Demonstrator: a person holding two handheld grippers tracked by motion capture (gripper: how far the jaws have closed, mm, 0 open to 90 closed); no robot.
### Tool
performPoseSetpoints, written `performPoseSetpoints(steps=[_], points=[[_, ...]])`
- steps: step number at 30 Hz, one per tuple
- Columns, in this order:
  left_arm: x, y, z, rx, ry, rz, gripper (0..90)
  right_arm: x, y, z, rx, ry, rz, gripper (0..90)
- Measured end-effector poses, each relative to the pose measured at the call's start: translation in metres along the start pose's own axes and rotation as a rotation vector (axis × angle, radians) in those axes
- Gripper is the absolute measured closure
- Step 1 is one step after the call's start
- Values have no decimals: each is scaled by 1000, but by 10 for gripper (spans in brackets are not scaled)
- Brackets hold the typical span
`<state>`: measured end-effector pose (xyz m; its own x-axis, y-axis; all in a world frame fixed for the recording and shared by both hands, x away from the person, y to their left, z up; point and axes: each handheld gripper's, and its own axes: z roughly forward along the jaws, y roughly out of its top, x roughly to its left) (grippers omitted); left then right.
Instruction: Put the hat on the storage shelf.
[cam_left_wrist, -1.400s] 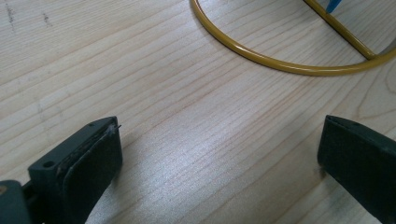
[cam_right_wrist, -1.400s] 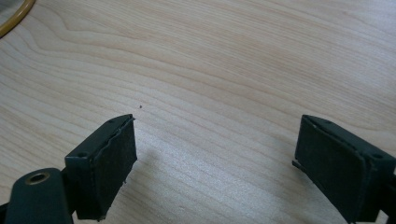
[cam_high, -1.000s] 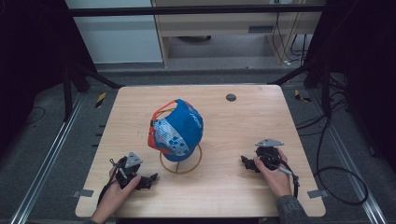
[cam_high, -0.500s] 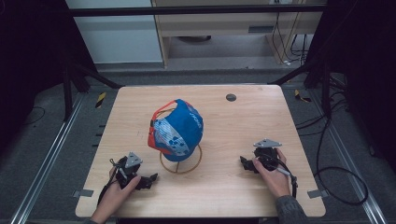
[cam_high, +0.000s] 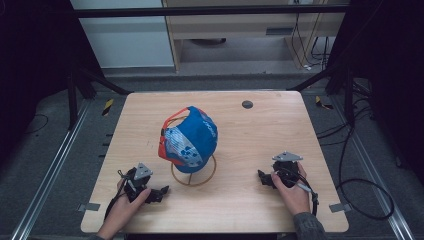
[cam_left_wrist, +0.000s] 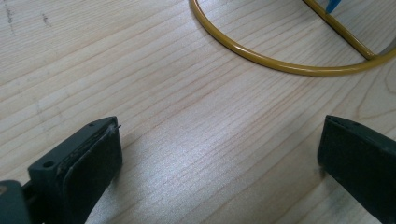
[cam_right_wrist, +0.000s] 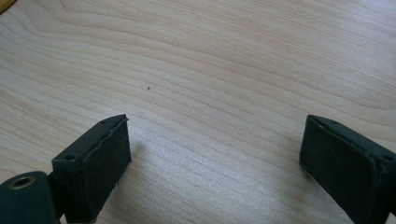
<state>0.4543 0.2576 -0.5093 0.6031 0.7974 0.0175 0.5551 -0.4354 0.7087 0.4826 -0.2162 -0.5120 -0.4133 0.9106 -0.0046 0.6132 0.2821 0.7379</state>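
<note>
A blue cap (cam_high: 192, 137) with white patterned panels and red trim sits on a gold wire stand (cam_high: 193, 175) in the middle of the wooden table (cam_high: 240, 135). My left gripper (cam_high: 161, 192) rests on the table at the front left, open, with its jaws toward the stand. In the left gripper view, bare wood lies between the wide-apart jaws of the left gripper (cam_left_wrist: 219, 163) and the stand's gold ring (cam_left_wrist: 280, 65) curves just ahead. My right gripper (cam_high: 262, 178) lies at the front right, open. In the right gripper view the right gripper (cam_right_wrist: 215, 161) has only wood between its jaws.
A small dark round spot (cam_high: 247, 104) sits near the table's far edge. Dark floor, rails and cables surround the table. A cable (cam_high: 360, 192) trails off the right side. Bare wood lies behind the cap and between the grippers.
</note>
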Motion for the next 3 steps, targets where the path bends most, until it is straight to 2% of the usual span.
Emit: performPoseSetpoints(steps=[3], points=[[0, 0, 0, 0, -1, 1, 0, 0, 0, 0, -1, 3, 3, 86]])
